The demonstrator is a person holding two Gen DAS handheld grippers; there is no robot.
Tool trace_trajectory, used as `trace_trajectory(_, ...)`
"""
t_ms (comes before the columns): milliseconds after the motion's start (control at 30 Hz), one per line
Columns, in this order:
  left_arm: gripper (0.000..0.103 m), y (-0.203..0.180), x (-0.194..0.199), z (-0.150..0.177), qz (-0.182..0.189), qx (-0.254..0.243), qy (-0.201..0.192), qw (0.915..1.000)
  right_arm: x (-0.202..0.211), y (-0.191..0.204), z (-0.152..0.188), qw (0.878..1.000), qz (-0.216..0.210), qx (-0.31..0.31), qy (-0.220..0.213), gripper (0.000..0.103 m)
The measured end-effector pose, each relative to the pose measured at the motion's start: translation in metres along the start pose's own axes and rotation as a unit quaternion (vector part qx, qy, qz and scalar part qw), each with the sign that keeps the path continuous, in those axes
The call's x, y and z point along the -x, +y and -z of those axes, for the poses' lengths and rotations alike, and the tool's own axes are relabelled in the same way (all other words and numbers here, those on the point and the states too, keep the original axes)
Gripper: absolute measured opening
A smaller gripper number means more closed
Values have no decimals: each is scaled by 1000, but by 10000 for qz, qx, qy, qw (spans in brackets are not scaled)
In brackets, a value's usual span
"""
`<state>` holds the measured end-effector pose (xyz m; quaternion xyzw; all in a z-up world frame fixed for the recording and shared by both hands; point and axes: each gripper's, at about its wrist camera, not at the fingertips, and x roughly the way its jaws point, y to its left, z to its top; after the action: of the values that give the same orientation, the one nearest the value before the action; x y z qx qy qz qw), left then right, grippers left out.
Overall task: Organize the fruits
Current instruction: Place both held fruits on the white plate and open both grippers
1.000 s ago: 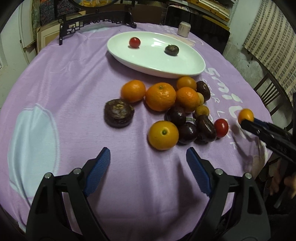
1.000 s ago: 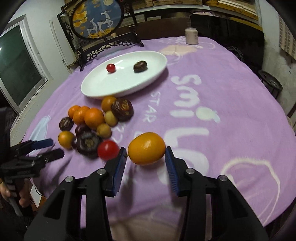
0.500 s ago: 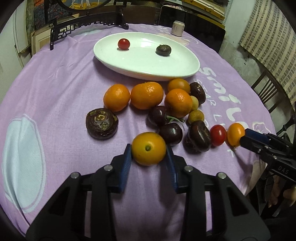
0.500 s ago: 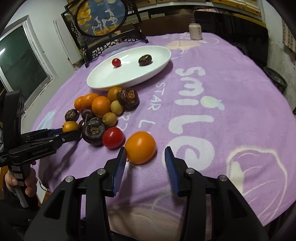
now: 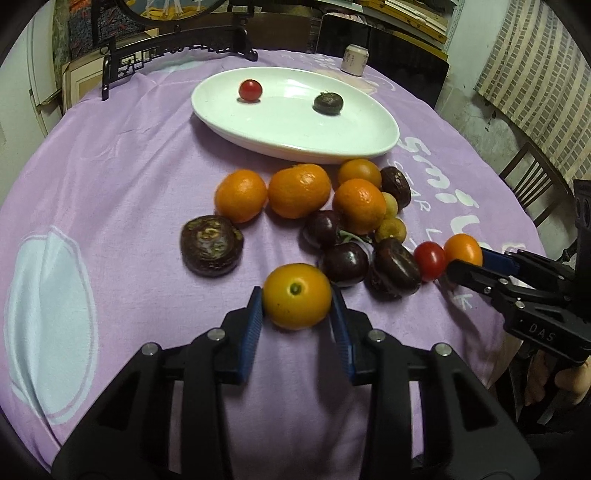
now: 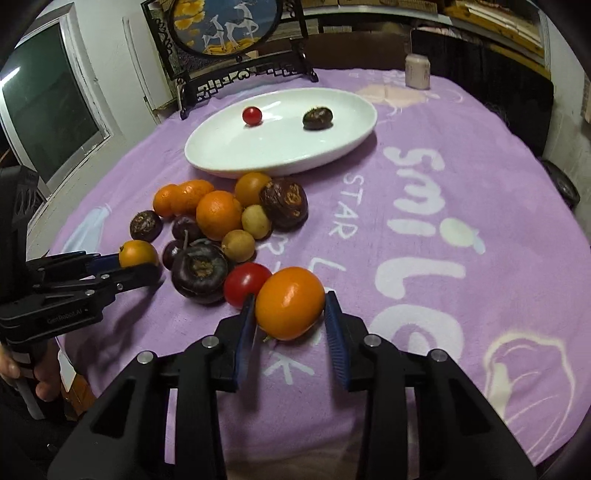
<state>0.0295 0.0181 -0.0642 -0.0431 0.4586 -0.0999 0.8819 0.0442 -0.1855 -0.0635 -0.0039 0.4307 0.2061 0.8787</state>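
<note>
My left gripper (image 5: 297,317) is shut on a yellow-orange fruit (image 5: 296,295) at the near edge of the fruit pile; it also shows in the right wrist view (image 6: 137,254). My right gripper (image 6: 290,325) is around an orange fruit (image 6: 289,302) next to a red cherry tomato (image 6: 245,284). Its left pad touches the fruit; a gap shows at the right pad. The pile holds oranges (image 5: 299,190), dark purple fruits (image 5: 211,245) and small yellow ones. A white oval plate (image 5: 295,122) behind holds a cherry tomato (image 5: 250,89) and a dark fruit (image 5: 328,103).
The round table has a purple cloth (image 6: 443,184). A dark carved stand with a round picture (image 6: 225,33) stands behind the plate. A small white jar (image 6: 417,70) sits at the far edge. A wooden chair (image 5: 532,184) is at the right.
My left gripper moved in and closed on the yellow-orange fruit. My right gripper brought its orange fruit next to the red tomato and its jaws narrowed around it.
</note>
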Motion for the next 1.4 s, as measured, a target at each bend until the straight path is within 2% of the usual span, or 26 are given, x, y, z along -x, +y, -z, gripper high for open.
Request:
trace_trajectory(167, 36, 6, 14, -10, 66, 65, -189, 9998, 8, 4, -16, 9998, 62, 63, -158, 37)
trace_trajectory(333, 36, 12, 17, -39, 137, 59, -294, 9995, -4, 13, -51, 9992, 38, 295, -274, 37)
trace_trajectory(467, 36, 21, 3, -97, -18, 131, -335, 9994, -22, 15, -97, 9982, 116, 427, -398, 37)
trace_trajectory(600, 36, 26, -29, -167, -235, 98, -301, 9992, -49, 14, -150, 9970, 290, 482, -539, 37)
trace_trajectory(700, 37, 34, -60, -204, -260, 268, -135, 9992, -86, 6, -186, 9984, 231, 350, -384, 37)
trace_trajectory(767, 37, 41, -76, -216, -224, 428, -83, 9988, -105, 2, -196, 9986, 271, 323, -305, 37)
trace_trajectory(1000, 38, 51, -89, -218, -181, 506, -94, 9985, -131, -1, -201, 9991, 240, 324, -146, 37)
trace_trajectory(1033, 42, 50, -88, -218, -175, 495, -129, 9985, -131, -1, -201, 9991, 219, 321, -195, 38)
trace_trajectory(1067, 57, 50, -85, -217, -165, 472, -185, 9986, -130, -1, -200, 9989, 240, 324, -238, 38)
trace_trajectory(1100, 66, 50, -80, -217, -193, 470, -297, 9983, -128, -1, -199, 9985, 308, 333, -293, 39)
trace_trajectory(1267, 66, 50, -65, -214, -205, 443, -518, 9975, -112, -9, -188, 9949, 758, 290, -602, 40)
trace_trajectory(1400, 66, 49, -61, -208, -230, 368, -547, 9976, -93, -14, -169, 9956, 772, 38, -526, 40)
